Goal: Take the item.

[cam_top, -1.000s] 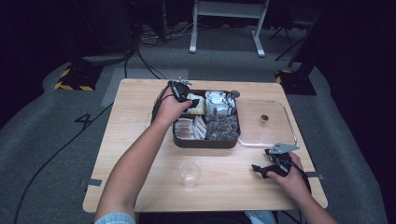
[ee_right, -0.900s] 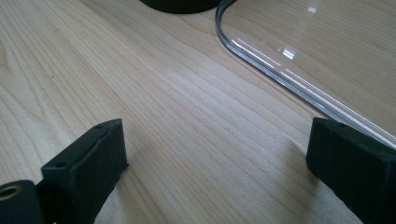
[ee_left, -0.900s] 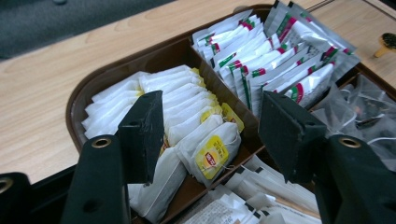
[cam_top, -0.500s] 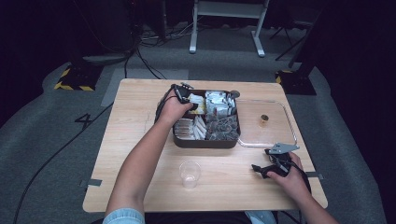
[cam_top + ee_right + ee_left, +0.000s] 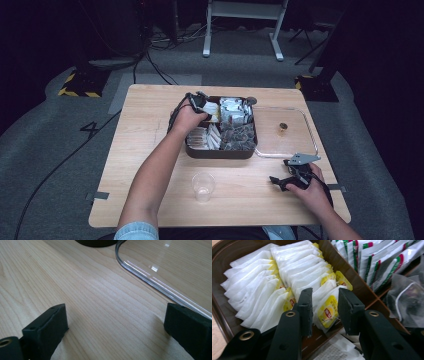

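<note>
White tea bag (image 5: 325,307) with a yellow tag stands on end between the left gripper (image 5: 324,312) jaws, which have just been narrowing, in the brown box's (image 5: 220,151) far-left compartment; right gripper (image 5: 115,327) rests wide on the counter (image 5: 82,290).

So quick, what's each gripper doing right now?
Left gripper: jaws have just been closing around a yellow-tagged tea bag, not yet pinching it.
Right gripper: open, holding nothing.
</note>
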The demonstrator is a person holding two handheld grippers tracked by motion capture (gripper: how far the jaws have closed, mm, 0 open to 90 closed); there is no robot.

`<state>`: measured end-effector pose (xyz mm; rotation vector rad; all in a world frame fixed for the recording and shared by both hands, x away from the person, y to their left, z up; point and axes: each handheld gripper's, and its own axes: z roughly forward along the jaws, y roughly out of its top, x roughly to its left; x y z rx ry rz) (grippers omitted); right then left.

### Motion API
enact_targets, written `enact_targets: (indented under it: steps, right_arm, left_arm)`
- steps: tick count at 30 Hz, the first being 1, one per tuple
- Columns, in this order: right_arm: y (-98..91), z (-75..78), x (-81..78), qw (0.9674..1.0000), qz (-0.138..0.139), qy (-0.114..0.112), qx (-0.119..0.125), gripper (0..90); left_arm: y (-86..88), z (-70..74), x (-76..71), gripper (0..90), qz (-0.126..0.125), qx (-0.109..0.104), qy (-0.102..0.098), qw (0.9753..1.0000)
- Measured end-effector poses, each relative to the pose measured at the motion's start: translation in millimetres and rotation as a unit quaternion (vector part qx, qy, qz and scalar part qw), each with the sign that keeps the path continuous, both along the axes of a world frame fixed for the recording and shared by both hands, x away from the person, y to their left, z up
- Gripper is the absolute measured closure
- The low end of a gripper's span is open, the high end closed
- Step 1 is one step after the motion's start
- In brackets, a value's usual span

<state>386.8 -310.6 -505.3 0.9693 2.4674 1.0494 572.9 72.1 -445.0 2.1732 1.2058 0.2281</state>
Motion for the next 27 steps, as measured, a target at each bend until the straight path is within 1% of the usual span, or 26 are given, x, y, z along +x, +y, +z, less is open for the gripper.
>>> enact_targets:
  steps: [3, 6, 8, 9, 11, 13, 15, 19, 20, 27]
  right_arm:
    - [0.0, 0.0, 0.0, 1.0000, 0.000, 0.000, 0.000, 5.0]
    - [0.0, 0.0, 0.0, 1.0000, 0.000, 0.000, 0.000, 5.1]
    - [0.0, 0.0, 0.0, 1.0000, 0.000, 0.000, 0.000, 5.0]
    - [0.0, 0.0, 0.0, 1.0000, 0.000, 0.000, 0.000, 5.1]
    - [0.0, 0.0, 0.0, 1.0000, 0.000, 0.000, 0.000, 5.0]
    - [0.0, 0.0, 0.0, 1.0000, 0.000, 0.000, 0.000, 5.0]
    - [0.0, 0.0, 0.0, 1.0000, 0.000, 0.000, 0.000, 5.1]
    - [0.0, 0.0, 0.0, 1.0000, 0.000, 0.000, 0.000, 5.1]
    - [0.0, 0.0, 0.0, 1.0000, 0.000, 0.000, 0.000, 5.1]
    - [0.0, 0.0, 0.0, 1.0000, 0.000, 0.000, 0.000, 5.1]
  left_arm:
    - [0.5, -1.1, 0.7, 70.7, -0.002, 0.005, 0.005, 1.0000]
    - [0.6, -1.7, 1.1, 74.9, -0.004, 0.004, 0.013, 0.9999]
    - [0.3, -2.4, 1.4, 75.6, -0.005, 0.003, 0.016, 0.9999]
    - [0.0, -2.8, 1.6, 75.6, -0.005, 0.005, 0.019, 0.9998]
    - [-0.5, -4.0, 1.9, 76.0, -0.007, 0.010, 0.020, 0.9997]
    - [-1.1, -4.7, 1.8, 78.4, -0.008, 0.013, 0.023, 0.9996]
    - [-1.8, -5.3, 1.8, 81.1, -0.013, 0.018, 0.023, 0.9995]
    - [-3.7, -5.3, 1.3, 85.4, -0.016, 0.023, 0.023, 0.9993]
    - [-3.9, -4.6, 1.2, 86.6, -0.018, 0.024, 0.026, 0.9992]
    - [-4.2, -2.8, 0.2, 89.6, -0.023, 0.018, 0.023, 0.9993]
